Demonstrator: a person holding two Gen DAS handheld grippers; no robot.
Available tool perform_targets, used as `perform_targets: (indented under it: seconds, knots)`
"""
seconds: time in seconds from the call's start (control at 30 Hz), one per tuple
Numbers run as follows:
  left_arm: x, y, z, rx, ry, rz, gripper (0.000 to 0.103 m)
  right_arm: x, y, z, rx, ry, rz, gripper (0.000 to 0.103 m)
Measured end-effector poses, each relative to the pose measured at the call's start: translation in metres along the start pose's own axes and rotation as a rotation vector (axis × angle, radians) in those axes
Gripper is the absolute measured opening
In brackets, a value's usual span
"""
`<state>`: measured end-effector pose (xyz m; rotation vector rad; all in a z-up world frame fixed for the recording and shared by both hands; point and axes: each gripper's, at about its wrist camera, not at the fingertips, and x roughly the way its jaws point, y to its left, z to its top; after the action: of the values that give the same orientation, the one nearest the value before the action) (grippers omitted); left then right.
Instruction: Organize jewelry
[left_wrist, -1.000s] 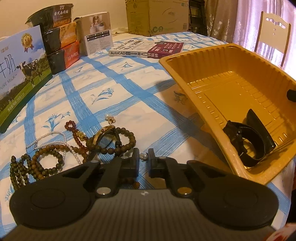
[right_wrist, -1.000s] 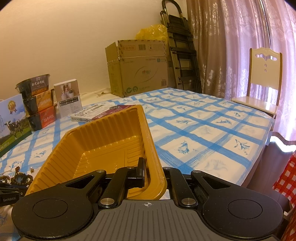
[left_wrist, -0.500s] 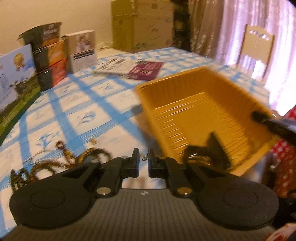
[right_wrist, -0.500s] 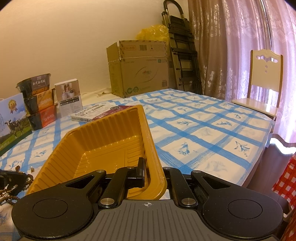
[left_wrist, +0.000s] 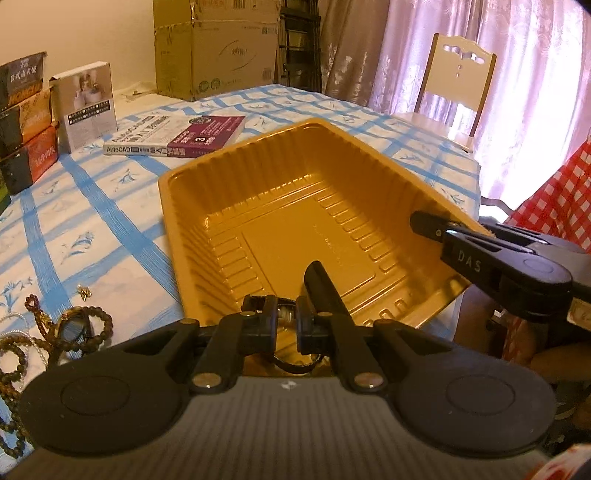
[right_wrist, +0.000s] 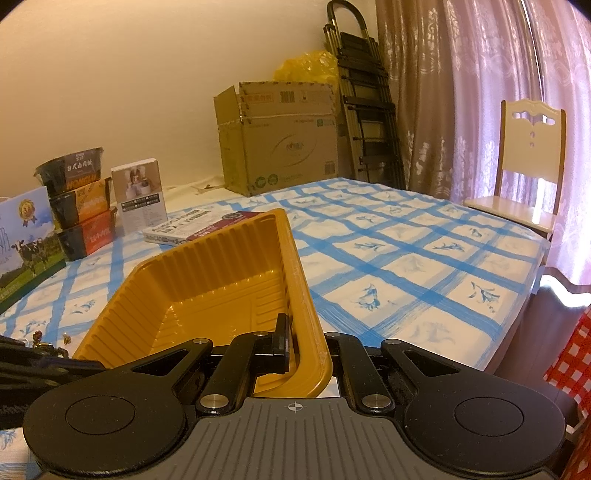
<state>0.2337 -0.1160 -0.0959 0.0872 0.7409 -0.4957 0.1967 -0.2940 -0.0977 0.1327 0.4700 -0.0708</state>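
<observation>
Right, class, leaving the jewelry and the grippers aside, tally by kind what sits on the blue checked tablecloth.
yellow tray: 1
book: 1
noodle bowls, stacked: 3
small white box: 1
milk carton: 1
Total: 7

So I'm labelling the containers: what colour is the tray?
Golden yellow tray, with ribbed walls; the left wrist view shows it best.

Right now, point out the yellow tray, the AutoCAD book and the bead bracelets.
yellow tray (left_wrist: 258, 173): left wrist view, far-left rim.
AutoCAD book (left_wrist: 207, 134): left wrist view, purple cover.
bead bracelets (left_wrist: 99, 328): left wrist view, dark bead loop on the tablecloth.
</observation>
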Motion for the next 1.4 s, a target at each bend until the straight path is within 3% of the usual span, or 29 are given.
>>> perform_targets:
  seconds: [0.1, 0.27, 0.43, 0.73, 1.0, 1.4]
  knots:
    - [-0.002, 0.002, -0.001, -0.004, -0.004, 0.002, 0.014, 0.0, 0.0, 0.0, 0.001, 0.0, -0.001, 0.007]
    - [-0.017, 0.015, 0.002, -0.021, -0.034, 0.025, 0.014, 0.0, -0.001, 0.0, 0.0, 0.0, -0.001, 0.007]
    - [-0.044, 0.049, 0.002, -0.053, -0.065, 0.122, 0.02, 0.003, -0.002, 0.001, -0.001, -0.005, -0.005, 0.007]
    - [-0.068, 0.114, -0.013, -0.133, -0.036, 0.283, 0.022, 0.011, 0.003, 0.004, -0.013, -0.012, -0.016, 0.007]
    - [-0.053, 0.139, -0.013, -0.18, -0.028, 0.305, 0.023, 0.023, 0.008, 0.009, -0.026, -0.02, -0.015, 0.007]
    - [0.001, 0.147, -0.002, -0.113, 0.019, 0.297, 0.024, 0.038, 0.014, 0.014, -0.021, -0.023, -0.016, 0.007]
